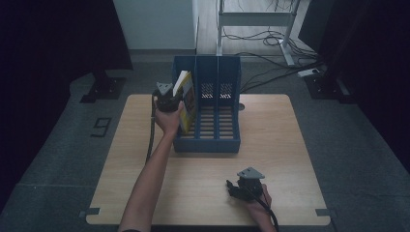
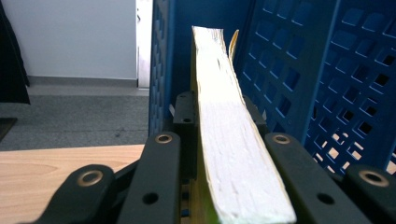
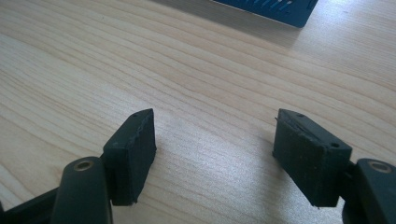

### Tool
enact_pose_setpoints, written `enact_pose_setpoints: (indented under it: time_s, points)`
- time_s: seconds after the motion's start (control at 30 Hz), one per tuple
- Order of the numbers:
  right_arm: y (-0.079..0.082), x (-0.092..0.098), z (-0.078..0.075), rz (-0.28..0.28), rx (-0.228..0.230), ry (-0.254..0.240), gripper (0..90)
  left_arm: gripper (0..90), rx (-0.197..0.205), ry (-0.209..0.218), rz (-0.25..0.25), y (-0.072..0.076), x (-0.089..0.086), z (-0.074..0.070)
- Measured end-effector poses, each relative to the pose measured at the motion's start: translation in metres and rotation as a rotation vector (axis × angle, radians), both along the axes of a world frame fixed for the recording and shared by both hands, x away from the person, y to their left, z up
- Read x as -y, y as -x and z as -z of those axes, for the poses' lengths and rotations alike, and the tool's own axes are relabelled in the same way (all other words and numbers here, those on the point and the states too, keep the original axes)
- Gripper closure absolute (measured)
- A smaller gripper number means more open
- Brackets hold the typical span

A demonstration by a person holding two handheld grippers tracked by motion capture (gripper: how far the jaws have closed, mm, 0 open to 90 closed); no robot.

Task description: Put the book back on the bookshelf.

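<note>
Holding a yellow book (image 1: 186, 99) by its lower edge, the left gripper (image 1: 166, 99) has its jaws clamped on the covers, pages facing its camera. In the left gripper view the book (image 2: 224, 140) rises straight ahead of the jaws, tilted, with its far end already inside the leftmost of 3 slots of the blue file rack (image 1: 212, 140). Judging from this, the pick-up is done and the insertion is partway; what remains is to stand the book fully in the slot and let go. The right gripper (image 3: 219, 154) rests idle on the wooden table (image 1: 290, 145), jaws apart with nothing between them, well short of the rack.
</note>
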State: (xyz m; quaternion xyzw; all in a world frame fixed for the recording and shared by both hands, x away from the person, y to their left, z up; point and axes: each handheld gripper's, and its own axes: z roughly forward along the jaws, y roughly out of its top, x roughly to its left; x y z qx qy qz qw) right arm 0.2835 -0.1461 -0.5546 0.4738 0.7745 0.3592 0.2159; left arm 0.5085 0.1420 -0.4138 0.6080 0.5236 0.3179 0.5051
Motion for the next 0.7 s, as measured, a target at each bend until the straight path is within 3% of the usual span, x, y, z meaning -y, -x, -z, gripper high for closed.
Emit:
enact_pose_setpoints:
  time_s: [0.23,0.53,0.7]
  points:
    - [0.001,0.000,0.000,0.001,0.000,0.000,29.4,73.1,-0.002,0.015,0.011,0.004,-0.005,0.000]
    - [0.000,0.000,0.000,0.001,0.000,0.000,29.4,62.2,0.054,0.039,0.016,0.016,-0.010,-0.008]
    - [0.000,0.000,0.000,0.001,0.001,0.001,29.4,58.6,0.049,0.035,0.022,0.021,-0.014,-0.012]
